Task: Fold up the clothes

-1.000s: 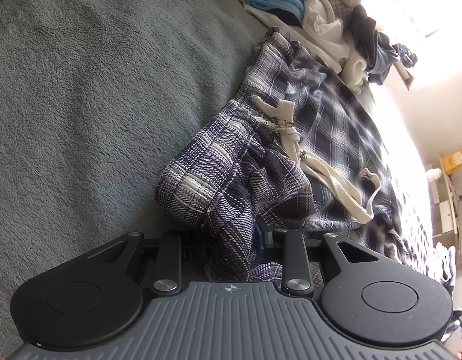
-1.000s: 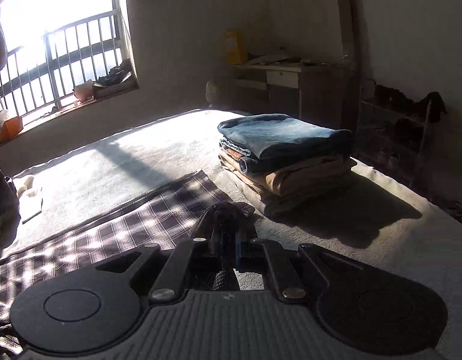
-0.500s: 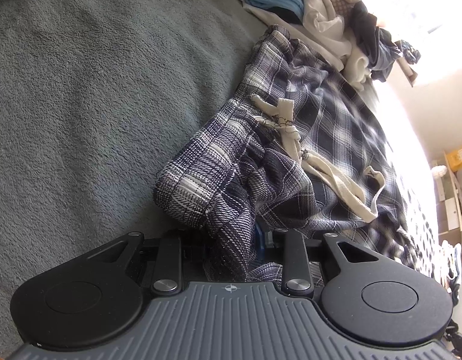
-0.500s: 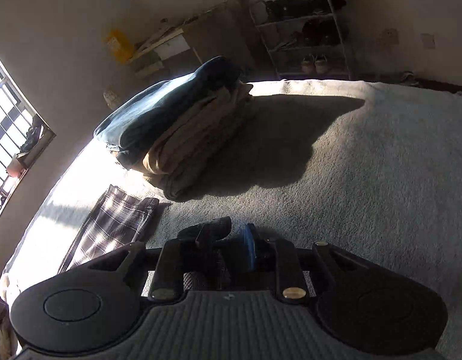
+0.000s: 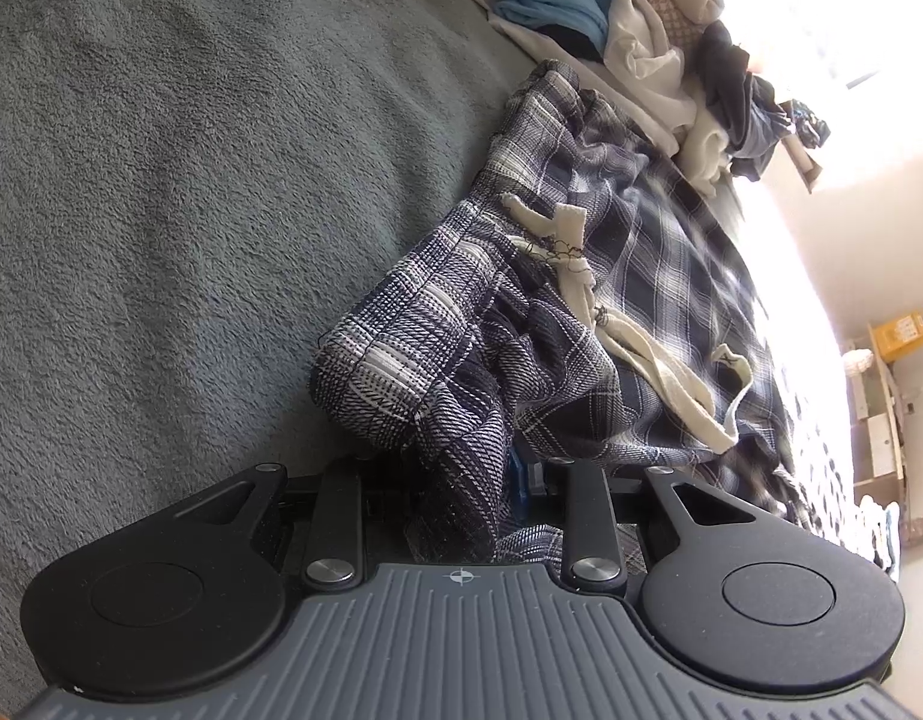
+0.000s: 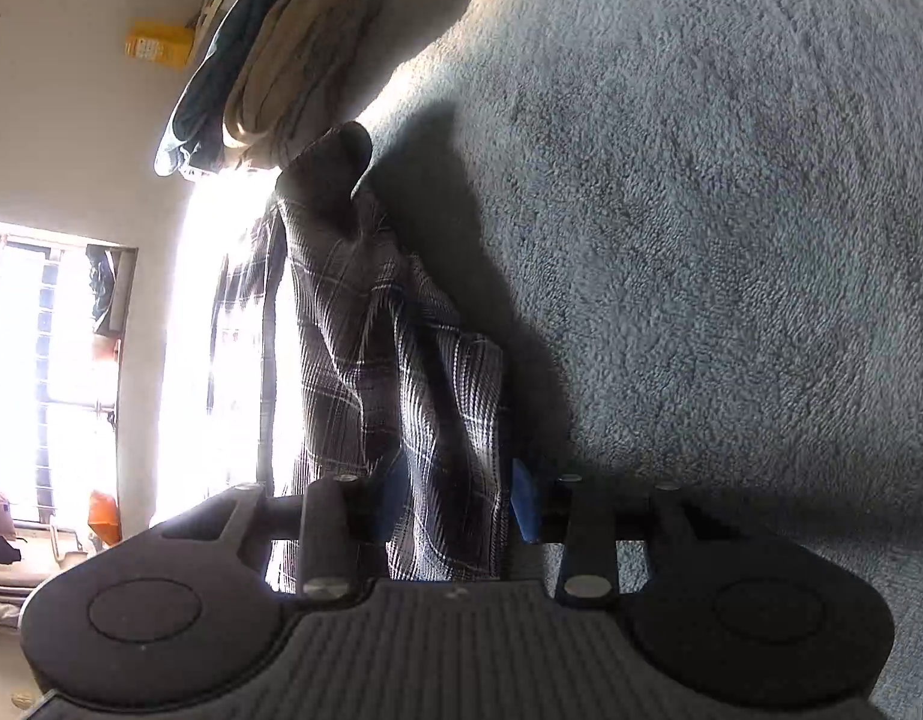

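1. Plaid pants (image 5: 587, 324): they lie on the grey bed (image 5: 191, 192), waistband bunched toward my left gripper, white drawstring (image 5: 581, 276) loose on top. In the right view the same pants (image 6: 389, 336) rise from the bed as a hanging fold.
2. Left gripper (image 5: 461, 480): its fingers are narrow, pinched on the waistband edge. I judge this grip serves to anchor one end while the other end is carried.
3. Right gripper (image 6: 455, 498): its blue pads (image 6: 524, 501) stand partly apart with a band of plaid cloth between them; they appear to hold it, since the cloth is lifted clear of the bed. I judge the lift is meant to bring one end over the other, though the frames fit either a fold under way or a straightening pull.
4. Surroundings: a folded stack (image 6: 263, 72) sits beyond the lifted cloth; a loose heap of clothes (image 5: 629, 42) lies past the waistband.
5. Hidden or unclear: both grip points are partly masked by cloth and gripper bodies; window glare washes out the far pant legs, so I cannot tell how flat they lie.
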Tool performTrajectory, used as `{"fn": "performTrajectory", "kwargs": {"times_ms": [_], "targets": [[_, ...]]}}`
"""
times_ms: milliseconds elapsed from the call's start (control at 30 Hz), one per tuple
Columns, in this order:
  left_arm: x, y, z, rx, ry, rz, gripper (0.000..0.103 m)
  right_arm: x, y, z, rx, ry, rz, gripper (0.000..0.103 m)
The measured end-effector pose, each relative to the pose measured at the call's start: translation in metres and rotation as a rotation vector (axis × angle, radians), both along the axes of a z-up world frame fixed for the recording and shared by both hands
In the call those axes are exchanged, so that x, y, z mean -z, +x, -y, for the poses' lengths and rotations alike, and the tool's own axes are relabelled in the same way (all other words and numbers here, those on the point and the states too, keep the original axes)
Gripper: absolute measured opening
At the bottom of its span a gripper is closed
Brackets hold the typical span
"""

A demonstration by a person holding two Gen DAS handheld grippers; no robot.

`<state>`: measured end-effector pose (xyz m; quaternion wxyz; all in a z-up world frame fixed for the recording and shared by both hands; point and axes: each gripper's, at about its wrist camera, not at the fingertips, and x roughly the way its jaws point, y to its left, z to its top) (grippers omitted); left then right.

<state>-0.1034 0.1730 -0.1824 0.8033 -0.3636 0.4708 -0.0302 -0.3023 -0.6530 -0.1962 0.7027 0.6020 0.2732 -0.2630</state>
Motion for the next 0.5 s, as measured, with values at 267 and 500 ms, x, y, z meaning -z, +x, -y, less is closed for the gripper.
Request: {"fn": "performTrajectory", "kwargs": {"times_ms": [267,500], "targets": [[0.007,-0.008,-0.012,-0.016,-0.121,0.001,0.036,-0.022,0.015,-0.007,0.049,-0.044,0.014,0.003],[0.002,-0.009,-0.02,-0.025,-0.147,0.0,0.023,-0.13,0.056,-0.016,-0.003,-0.197,0.199,0.002]]}}
